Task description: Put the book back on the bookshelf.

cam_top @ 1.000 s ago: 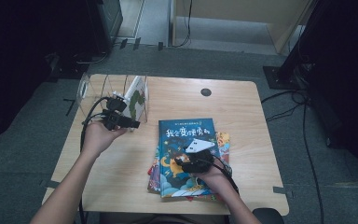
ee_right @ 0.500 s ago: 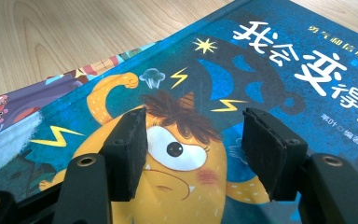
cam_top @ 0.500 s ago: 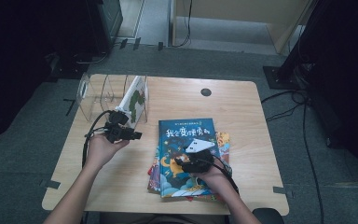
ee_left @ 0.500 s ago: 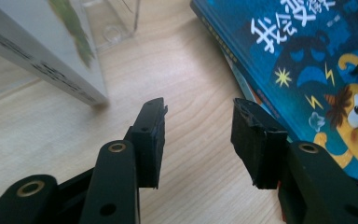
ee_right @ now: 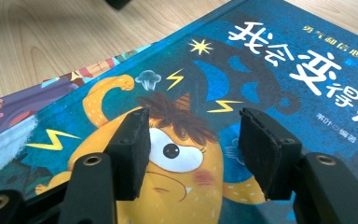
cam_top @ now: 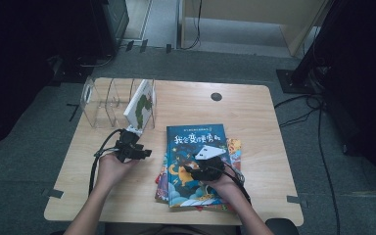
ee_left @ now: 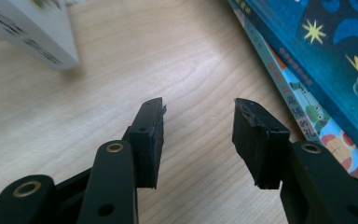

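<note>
Bare table (cam_top: 103, 191) lies open left of the book stack (cam_top: 198, 166), and the wide back strip beyond it is free save a small dark grommet (cam_top: 216, 96). The clear rack (cam_top: 108, 100) with its upright white book (cam_top: 140, 105) blocks the back left corner. The gap between white book and stack looks passable, though narrow.

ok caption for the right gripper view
Open right gripper poised over the blue picture book topping a stack.
</note>
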The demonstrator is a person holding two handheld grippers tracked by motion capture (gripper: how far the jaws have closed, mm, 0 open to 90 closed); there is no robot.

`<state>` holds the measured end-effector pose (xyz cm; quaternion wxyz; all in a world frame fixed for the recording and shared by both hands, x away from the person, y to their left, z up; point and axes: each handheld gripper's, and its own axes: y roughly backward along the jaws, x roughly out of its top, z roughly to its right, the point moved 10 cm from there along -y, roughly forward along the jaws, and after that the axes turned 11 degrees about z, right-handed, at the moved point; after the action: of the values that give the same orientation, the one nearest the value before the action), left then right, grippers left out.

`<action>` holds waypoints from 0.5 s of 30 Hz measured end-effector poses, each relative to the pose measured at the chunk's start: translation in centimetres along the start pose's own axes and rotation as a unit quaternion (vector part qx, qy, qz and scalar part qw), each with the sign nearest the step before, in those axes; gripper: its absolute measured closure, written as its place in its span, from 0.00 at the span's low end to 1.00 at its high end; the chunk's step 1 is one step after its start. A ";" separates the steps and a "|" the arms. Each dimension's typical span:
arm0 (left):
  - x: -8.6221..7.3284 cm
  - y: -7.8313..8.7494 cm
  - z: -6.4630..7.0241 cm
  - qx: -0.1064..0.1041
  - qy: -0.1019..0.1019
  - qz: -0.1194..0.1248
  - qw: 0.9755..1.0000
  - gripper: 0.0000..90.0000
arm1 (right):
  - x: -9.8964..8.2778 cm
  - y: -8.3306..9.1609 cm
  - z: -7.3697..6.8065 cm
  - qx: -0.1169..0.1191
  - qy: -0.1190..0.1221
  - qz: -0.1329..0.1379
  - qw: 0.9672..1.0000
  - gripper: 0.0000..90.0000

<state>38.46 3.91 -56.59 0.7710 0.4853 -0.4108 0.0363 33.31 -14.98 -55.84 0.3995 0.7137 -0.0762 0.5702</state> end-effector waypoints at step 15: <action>-1.2 -0.4 0.1 0.001 -0.020 0.027 0.999 0.54 | -0.2 1.1 2.1 -0.017 -0.041 -0.003 0.999 0.66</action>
<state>37.83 4.06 -57.68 0.7609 0.4754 -0.4391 0.0475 34.22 -17.19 -55.56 0.4096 0.7303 -0.0997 0.5376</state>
